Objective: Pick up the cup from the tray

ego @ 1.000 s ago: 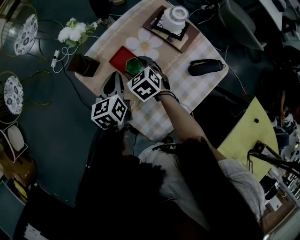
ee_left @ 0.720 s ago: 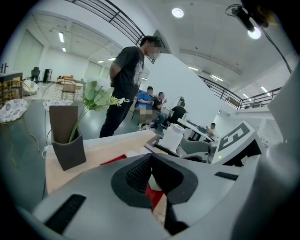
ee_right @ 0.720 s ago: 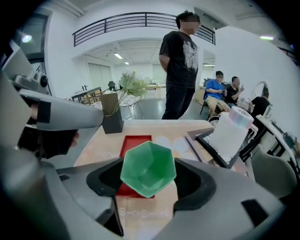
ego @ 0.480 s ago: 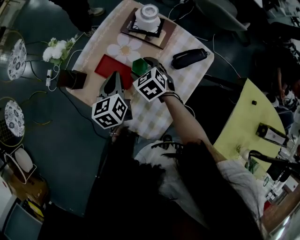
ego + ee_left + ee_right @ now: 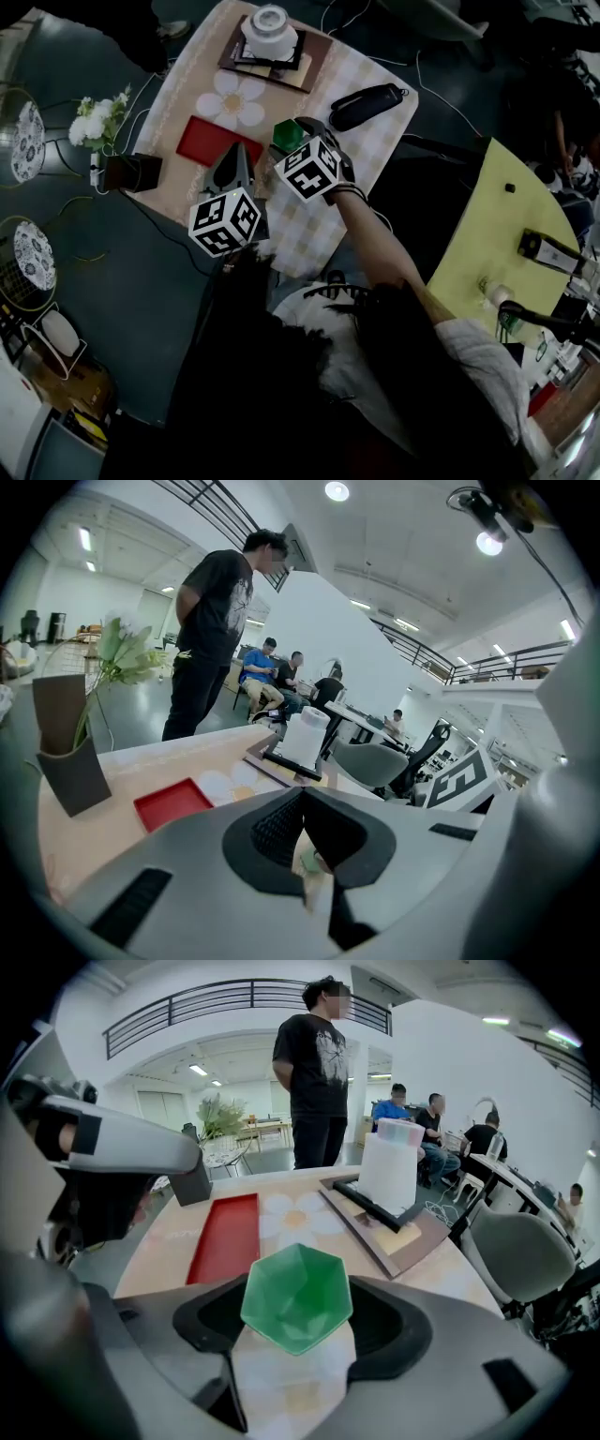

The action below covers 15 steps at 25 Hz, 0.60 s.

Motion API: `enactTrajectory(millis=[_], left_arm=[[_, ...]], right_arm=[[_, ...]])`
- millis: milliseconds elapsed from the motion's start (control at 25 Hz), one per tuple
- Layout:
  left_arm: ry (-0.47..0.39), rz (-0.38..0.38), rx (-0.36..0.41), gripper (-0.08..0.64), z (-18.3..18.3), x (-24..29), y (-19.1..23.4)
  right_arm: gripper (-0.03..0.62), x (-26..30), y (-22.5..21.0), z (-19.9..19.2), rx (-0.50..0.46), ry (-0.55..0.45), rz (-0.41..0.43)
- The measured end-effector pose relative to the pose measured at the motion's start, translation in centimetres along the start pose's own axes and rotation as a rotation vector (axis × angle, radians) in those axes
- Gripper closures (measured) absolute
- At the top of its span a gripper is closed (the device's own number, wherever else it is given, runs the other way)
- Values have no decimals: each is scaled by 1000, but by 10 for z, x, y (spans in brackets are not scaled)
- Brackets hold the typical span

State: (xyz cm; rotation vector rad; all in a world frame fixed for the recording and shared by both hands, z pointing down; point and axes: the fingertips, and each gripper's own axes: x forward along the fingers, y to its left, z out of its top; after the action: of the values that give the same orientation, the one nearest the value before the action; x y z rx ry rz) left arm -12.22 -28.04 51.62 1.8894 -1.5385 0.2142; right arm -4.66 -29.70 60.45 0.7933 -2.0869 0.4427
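A green six-sided cup (image 5: 297, 1296) sits between the jaws of my right gripper (image 5: 297, 1314), whose pads press its sides; it hangs above the checked tablecloth. In the head view the cup (image 5: 287, 135) is just off the right end of the flat red tray (image 5: 211, 142), with the right gripper (image 5: 294, 131) around it. The tray (image 5: 225, 1237) lies empty to the cup's left. My left gripper (image 5: 235, 155) hovers near the tray's near edge. Its dark pads meet, with nothing between them (image 5: 302, 808).
A white cylinder on a dark board (image 5: 269, 28) stands at the table's far end, beside a flower-shaped mat (image 5: 234, 98). A black case (image 5: 366, 98) lies to the right. A dark vase with flowers (image 5: 131, 172) marks the left edge. A person (image 5: 319, 1063) stands beyond the table.
The green cup, in the right gripper, has moved from over the red tray's right end to just off it. The left gripper stays beside the tray, shut.
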Motion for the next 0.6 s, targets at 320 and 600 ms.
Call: enactTrajectory(millis=[320, 600], left_arm=[[12, 15, -4, 551, -8, 0, 1], [27, 23, -12, 551, -12, 2, -1]], right_arm=[[270, 2, -1, -8, 28, -11, 15], [268, 2, -1, -9, 46, -27, 31]])
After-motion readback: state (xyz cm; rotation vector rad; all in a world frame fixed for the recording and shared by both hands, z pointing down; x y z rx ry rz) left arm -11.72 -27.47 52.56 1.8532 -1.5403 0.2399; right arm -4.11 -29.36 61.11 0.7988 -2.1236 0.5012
